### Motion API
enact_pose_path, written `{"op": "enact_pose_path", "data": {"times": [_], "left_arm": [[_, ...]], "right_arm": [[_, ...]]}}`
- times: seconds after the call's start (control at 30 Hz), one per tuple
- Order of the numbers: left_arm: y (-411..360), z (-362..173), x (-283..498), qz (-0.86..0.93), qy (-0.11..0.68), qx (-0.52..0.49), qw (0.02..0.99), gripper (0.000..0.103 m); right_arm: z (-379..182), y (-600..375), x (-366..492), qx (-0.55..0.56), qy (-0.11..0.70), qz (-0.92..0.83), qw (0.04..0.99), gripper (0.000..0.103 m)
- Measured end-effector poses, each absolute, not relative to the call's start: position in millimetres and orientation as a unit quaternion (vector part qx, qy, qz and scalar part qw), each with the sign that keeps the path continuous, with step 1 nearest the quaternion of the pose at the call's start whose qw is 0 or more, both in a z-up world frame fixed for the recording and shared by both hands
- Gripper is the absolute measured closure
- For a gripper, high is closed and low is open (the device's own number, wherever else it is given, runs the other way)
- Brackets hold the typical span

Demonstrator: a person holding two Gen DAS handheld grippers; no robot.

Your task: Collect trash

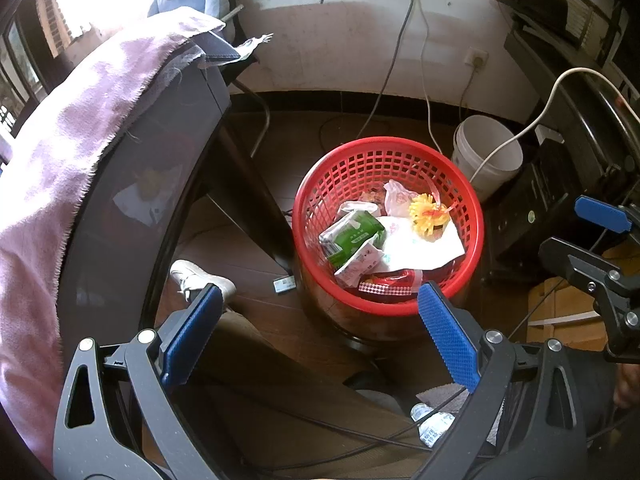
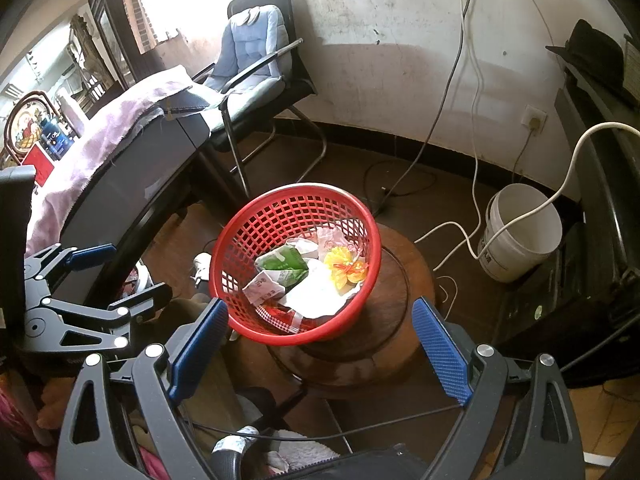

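Observation:
A red mesh basket (image 1: 344, 172) (image 2: 256, 236) stands on a round dark wooden stool (image 2: 396, 280). It holds trash: a green packet (image 1: 354, 236) (image 2: 282, 264), white wrappers (image 1: 416, 244) (image 2: 316, 292) and a yellow crinkled piece (image 1: 428, 218) (image 2: 344, 266). My left gripper (image 1: 320, 320) is open and empty, just above and before the basket. My right gripper (image 2: 320, 332) is open and empty, above the basket's near rim. The right gripper also shows in the left wrist view (image 1: 576, 232), and the left gripper in the right wrist view (image 2: 120, 272).
A dark table with a purple cloth (image 1: 80, 128) (image 2: 116, 120) stands left. A chair with a blue cushion (image 2: 252, 56) is behind it. A white bucket (image 1: 486, 152) (image 2: 520, 232), cables, a dark cabinet (image 2: 600, 200) and a small packet on the floor (image 1: 284, 283) are nearby.

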State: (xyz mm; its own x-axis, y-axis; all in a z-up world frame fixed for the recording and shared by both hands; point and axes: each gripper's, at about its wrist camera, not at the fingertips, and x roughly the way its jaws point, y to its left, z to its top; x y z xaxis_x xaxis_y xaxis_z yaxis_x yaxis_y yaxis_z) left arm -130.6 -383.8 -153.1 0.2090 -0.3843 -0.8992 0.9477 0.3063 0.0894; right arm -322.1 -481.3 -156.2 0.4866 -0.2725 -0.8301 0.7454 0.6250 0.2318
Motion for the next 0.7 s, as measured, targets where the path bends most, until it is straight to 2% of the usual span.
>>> {"op": "enact_pose_path", "data": {"times": [0.7], "left_arm": [[-382.6,-153.6,-134.8,-0.478,0.402,0.351,0.698,0.008]], "right_arm": [[-153.5,-482.2,-321.8,0.301,0.393,-0.315,0.81,0.012]]}}
